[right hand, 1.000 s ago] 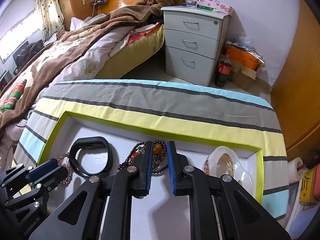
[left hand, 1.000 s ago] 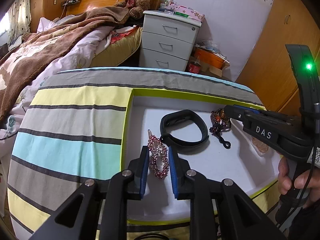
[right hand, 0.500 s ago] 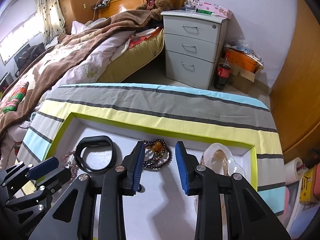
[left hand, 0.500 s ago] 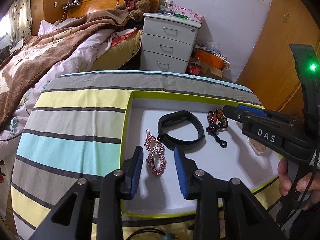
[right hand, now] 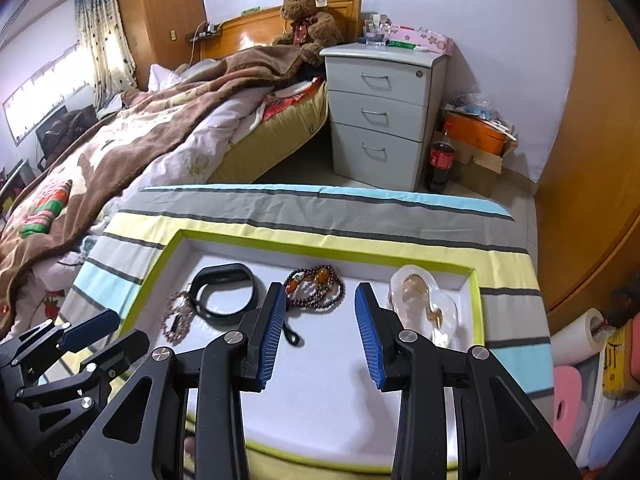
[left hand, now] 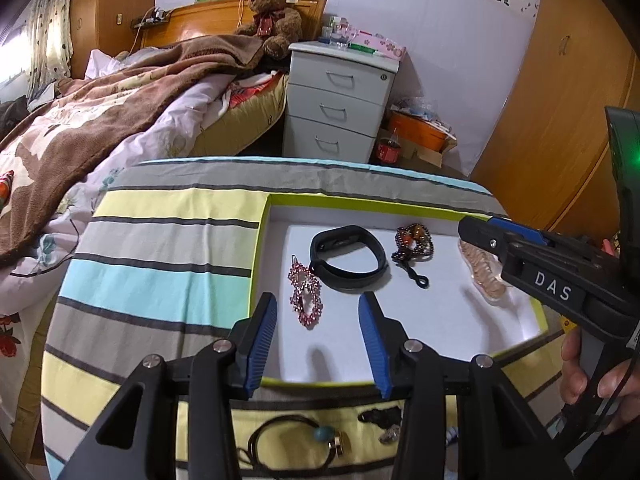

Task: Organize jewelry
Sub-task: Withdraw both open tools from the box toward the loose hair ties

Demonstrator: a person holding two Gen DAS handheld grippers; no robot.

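A white tray with a lime-green rim (left hand: 264, 240) (right hand: 168, 248) lies on a striped cloth. In it lie a pink rhinestone hair clip (left hand: 305, 294) (right hand: 176, 316), a black wristband (left hand: 347, 257) (right hand: 225, 294), a dark beaded bracelet (left hand: 414, 242) (right hand: 316, 286) and a clear bag with a gold piece (left hand: 482, 270) (right hand: 424, 304). My left gripper (left hand: 318, 334) is open and empty, just short of the hair clip. My right gripper (right hand: 320, 328) is open and empty, above the tray near the beaded bracelet.
More jewelry lies on the cloth in front of the tray: a dark cord bracelet with a blue bead (left hand: 296, 438) and small dark pieces (left hand: 380, 416). A bed (right hand: 140, 128), a grey drawer unit (right hand: 380, 120) and a cola bottle (right hand: 440, 160) stand behind the table.
Both grippers have opened and pulled back from the tray. The left let go of the hair clip and the right let go of the beaded bracelet; both now lie in the tray.
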